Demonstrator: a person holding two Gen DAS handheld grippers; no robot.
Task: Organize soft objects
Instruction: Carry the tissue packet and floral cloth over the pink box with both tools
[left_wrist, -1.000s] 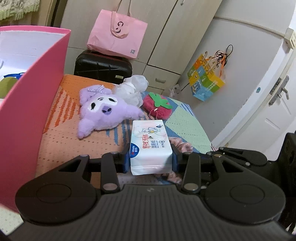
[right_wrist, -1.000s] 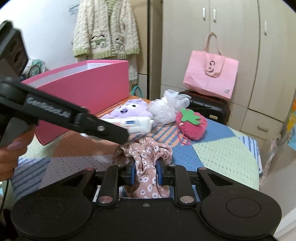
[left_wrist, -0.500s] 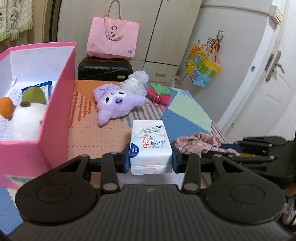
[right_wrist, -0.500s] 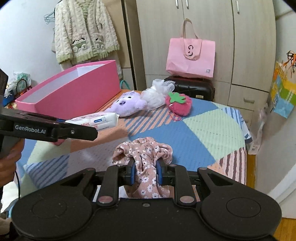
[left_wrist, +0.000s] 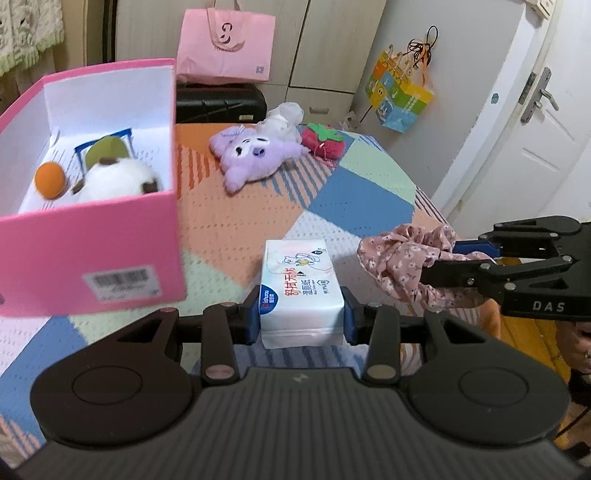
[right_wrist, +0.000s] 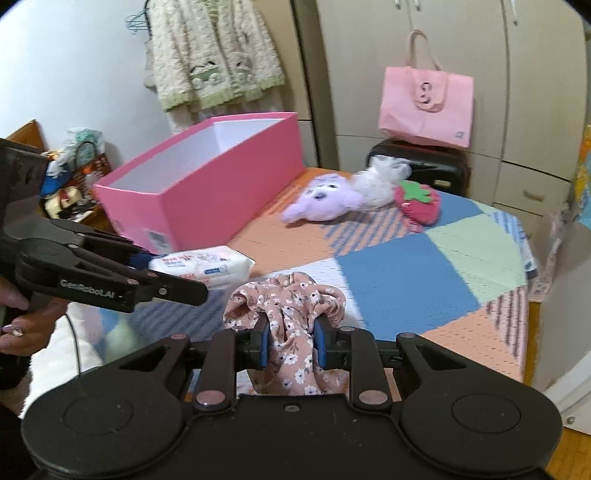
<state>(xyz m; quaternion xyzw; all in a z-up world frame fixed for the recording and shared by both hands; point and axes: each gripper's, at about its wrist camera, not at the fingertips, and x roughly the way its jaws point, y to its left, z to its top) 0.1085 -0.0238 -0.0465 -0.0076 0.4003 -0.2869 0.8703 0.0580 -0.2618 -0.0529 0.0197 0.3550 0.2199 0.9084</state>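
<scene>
Left wrist view shows the left gripper (left_wrist: 301, 317) closed on a white tissue pack (left_wrist: 300, 286), its two blue pads pressing the pack's long sides, and the pack is lifted above the patchwork blanket (left_wrist: 354, 206). At 3 o'clock in this view the right gripper (left_wrist: 439, 266) comes in from the side, its fingers nearly together on a pink floral scrunchie (left_wrist: 402, 258), which hangs in folds from the tips. At 10 o'clock stands the pink box (left_wrist: 92, 229); inside it lie a white plush (left_wrist: 118, 181) with an orange ball (left_wrist: 50, 179) beside it. At 12 o'clock, far on the blanket, a purple plush (left_wrist: 255, 155) lies next to a white mesh puff (left_wrist: 282, 120) and a red strawberry toy (left_wrist: 323, 142). Right wrist view gives the scrunchie squeezed between the blue pads (right_wrist: 266, 341), with loose fabric above and below them. Behind the bed, a pink paper bag (right_wrist: 426, 105) stands on a black suitcase (right_wrist: 439, 166).
</scene>
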